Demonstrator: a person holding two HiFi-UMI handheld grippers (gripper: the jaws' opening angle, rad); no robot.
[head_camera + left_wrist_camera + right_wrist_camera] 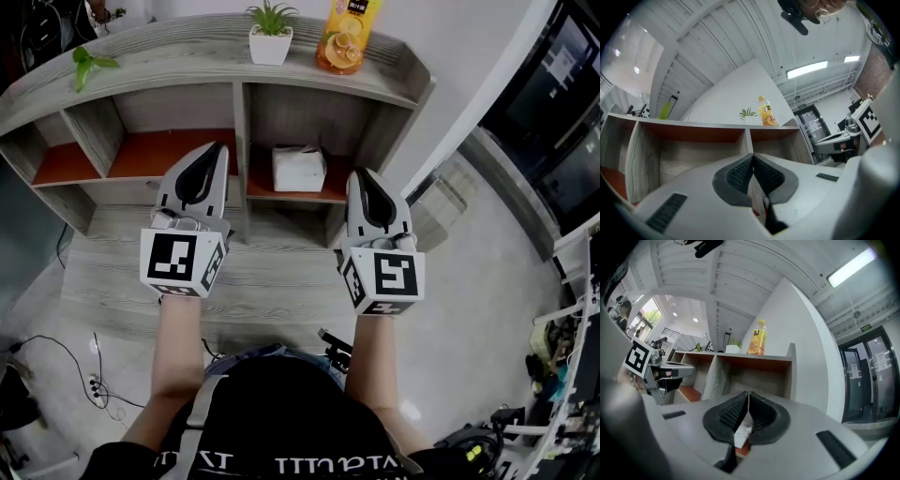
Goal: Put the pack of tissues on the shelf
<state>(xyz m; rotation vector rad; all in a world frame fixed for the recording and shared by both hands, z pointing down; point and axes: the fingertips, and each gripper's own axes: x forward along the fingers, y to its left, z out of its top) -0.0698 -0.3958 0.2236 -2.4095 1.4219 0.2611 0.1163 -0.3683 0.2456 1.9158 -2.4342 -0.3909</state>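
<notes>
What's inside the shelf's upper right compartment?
A white pack of tissues on the red-brown board. The right gripper covers the near right corner; that part is unseen.

I see a small green plant in a white pot [270, 36] standing just beside a bottle of orange drink [343, 36], both upright. Far to their left, a leafy sprig [89, 64] pokes into my view. A white radiator [433, 208] sits low at right, with dark screens [562, 103] beyond it. Black cables [66, 361] and a power strip [94, 382] lie on the floor [487, 309] at lower left.
</notes>
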